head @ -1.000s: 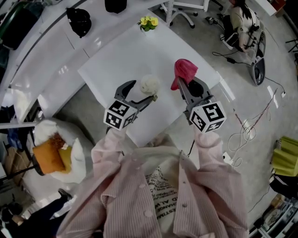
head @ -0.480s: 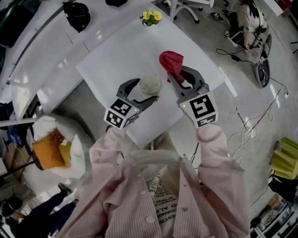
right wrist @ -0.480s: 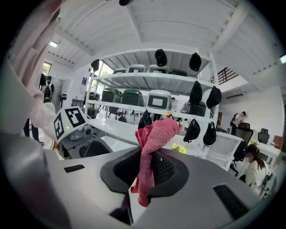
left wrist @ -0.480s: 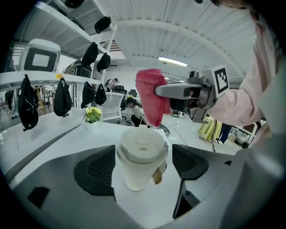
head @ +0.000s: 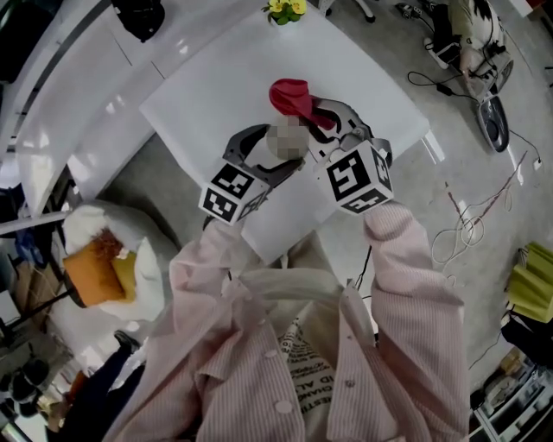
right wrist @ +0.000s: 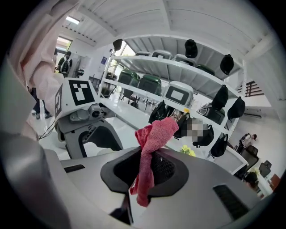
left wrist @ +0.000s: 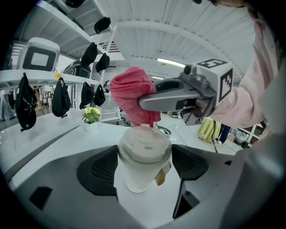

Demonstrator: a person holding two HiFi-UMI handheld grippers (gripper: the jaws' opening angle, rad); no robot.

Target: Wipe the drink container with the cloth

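Note:
The drink container [left wrist: 144,150], a pale cup with a lid, stands on the white table [head: 216,86] between the pads of my left gripper [left wrist: 143,173], which is shut on it. In the head view the cup [head: 285,142] is blurred over, inside my left gripper [head: 275,148]. My right gripper [right wrist: 145,172] is shut on a red cloth [right wrist: 154,134]. The head view shows my right gripper [head: 327,123] just right of the cup, with the cloth [head: 289,95] bunched beyond it. In the left gripper view the cloth [left wrist: 132,100] hangs down onto the far edge of the lid.
A small pot of yellow flowers [head: 285,9] stands at the table's far corner. Shelves with black caps [left wrist: 60,96] run behind the table. A seat with an orange cushion [head: 91,276] is at the left, and cables [head: 471,224] lie on the floor at the right.
My right gripper has carried the red cloth leftward, from right of the cup to just behind and over its lid. The left gripper has kept its hold on the cup.

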